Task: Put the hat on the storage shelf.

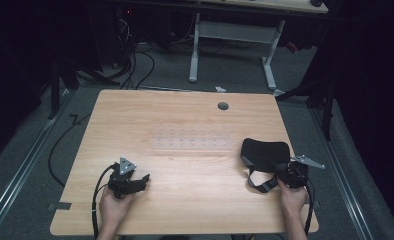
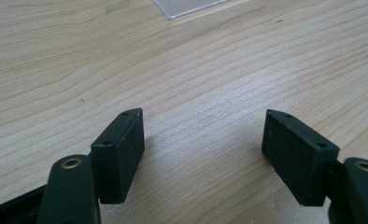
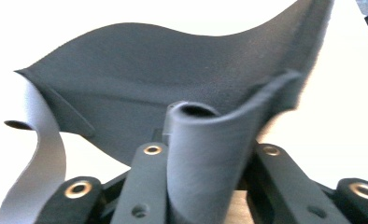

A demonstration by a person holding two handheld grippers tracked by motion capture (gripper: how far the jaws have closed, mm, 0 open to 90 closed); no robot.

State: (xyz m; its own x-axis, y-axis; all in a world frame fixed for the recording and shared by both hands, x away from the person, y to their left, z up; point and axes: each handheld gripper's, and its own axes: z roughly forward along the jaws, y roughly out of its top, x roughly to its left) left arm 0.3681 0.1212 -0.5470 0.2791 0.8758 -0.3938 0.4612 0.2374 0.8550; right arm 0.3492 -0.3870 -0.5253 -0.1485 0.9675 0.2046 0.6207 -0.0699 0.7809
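setting: dim room, pale wooden table (image 1: 185, 150) with a cable hole near its far edge; a white desk frame (image 1: 232, 47) stands on the grey floor beyond.
object: black sleep mask (image 1: 265, 152) with a grey strap (image 1: 259, 182), lying near the table's right edge, towards the near corner.
right gripper (image 1: 290, 172): jaws pinched on the mask's near edge, the soft fabric bunched into a fold between them, probably so it can be lifted without sliding.
left gripper (image 1: 135, 181): rests near the near-left corner, jaws wide with bare wood between the pads (image 2: 121, 151); seemingly parked until wanted.
also there: a clear plastic sheet (image 1: 192, 140) lies flat at mid-table, hard to pick out.
unclear: the strap's far end and the mask's underside are hidden; the right gripper's pads are buried in fabric.
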